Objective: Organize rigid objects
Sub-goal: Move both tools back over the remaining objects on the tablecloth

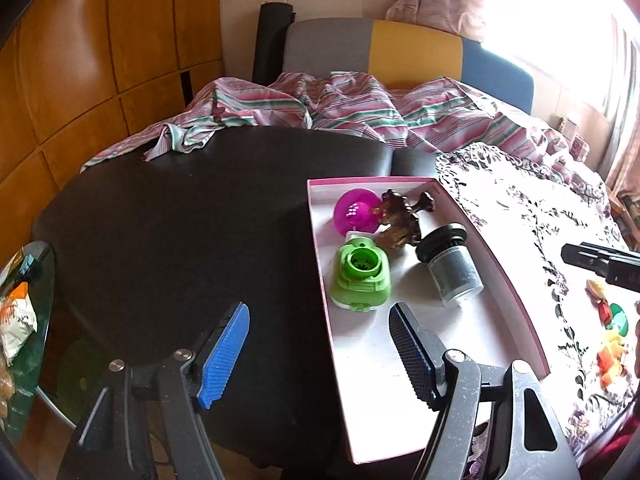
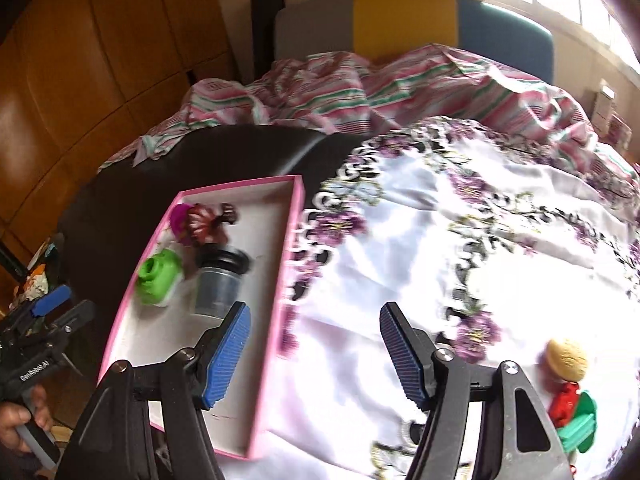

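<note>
The left gripper point(image 1: 320, 354) tilts downward, its blue-padded fingers point(image 1: 226, 354) spread apart with nothing between them. The right gripper point(image 2: 316, 354) is angled down the same way — jaws parted, pads point(image 2: 228, 354) bare, gripping nothing. In the right wrist view, a hand point(image 2: 18, 424) wraps the left gripper's handle.

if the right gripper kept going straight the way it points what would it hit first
Probably the white floral tablecloth: the open right gripper aims at bare cloth just right of the pink box. Nothing else seems to stand in that line, though depth is uncertain.
</note>
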{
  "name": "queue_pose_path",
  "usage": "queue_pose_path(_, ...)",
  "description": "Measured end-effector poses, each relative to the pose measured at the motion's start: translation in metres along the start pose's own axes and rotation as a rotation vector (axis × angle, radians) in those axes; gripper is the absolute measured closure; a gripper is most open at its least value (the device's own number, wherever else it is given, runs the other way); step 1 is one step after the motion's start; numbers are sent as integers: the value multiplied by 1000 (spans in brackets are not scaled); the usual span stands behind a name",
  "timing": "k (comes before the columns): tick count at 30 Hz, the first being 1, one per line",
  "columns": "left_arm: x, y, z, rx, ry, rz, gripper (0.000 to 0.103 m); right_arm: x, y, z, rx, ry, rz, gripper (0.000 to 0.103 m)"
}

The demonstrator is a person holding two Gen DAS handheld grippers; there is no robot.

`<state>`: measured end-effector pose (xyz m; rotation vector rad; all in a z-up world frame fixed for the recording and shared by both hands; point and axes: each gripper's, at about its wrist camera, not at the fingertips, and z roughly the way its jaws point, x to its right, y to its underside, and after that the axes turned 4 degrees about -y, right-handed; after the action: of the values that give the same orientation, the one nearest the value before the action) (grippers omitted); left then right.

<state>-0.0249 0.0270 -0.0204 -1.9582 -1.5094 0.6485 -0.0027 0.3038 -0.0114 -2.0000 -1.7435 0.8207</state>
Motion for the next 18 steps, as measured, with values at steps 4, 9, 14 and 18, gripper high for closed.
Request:
queue_pose_path(4,8,-1,-3,7,9,19,30,37,3,-12,-5,69,35,35)
queue_pose_path(9,17,-4,-6,10,27,34,30,101,9,-27,-11,170,122,35)
queue_pose_path(14,36,-8,-11,22,75,75,30,187,28,-55,60,298,326,34)
queue_pose_path(18,60,-8,-13,19,111,121,30,246,56,-66,69,318,577,34)
